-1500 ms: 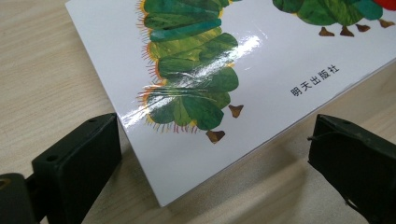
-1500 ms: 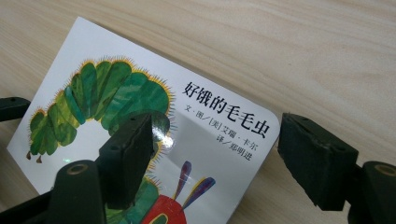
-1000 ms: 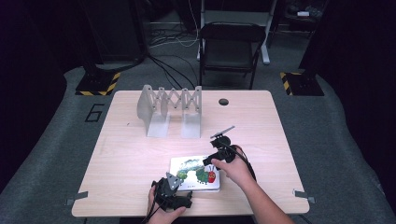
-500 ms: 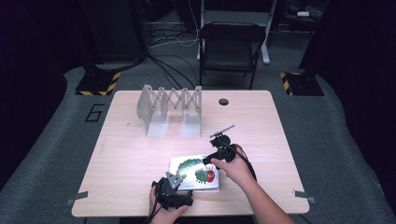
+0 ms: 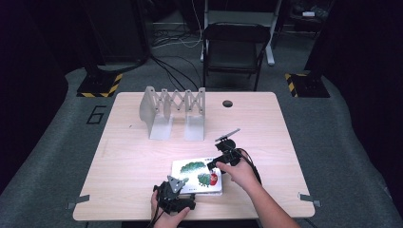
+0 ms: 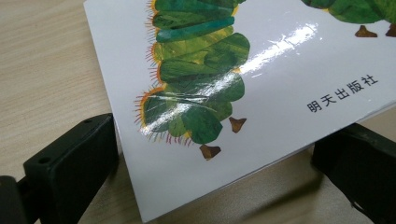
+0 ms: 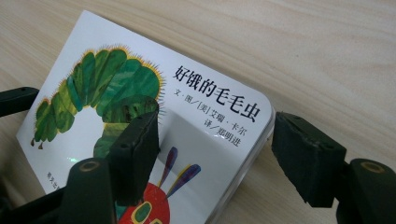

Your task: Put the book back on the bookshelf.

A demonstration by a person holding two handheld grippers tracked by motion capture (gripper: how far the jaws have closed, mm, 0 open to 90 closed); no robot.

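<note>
Right gripper (image 7: 215, 154) — jaws astride book (image 7: 93, 121)

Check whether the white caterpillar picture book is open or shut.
Shut: the white caterpillar picture book lies flat on the light wooden table, front cover up, no inside pages showing.

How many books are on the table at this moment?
1. The picture book lies flat near the table's front edge, between the left gripper at its near corner and the right gripper at its far right corner. Nothing seems hidden behind the bookend rack.
</note>
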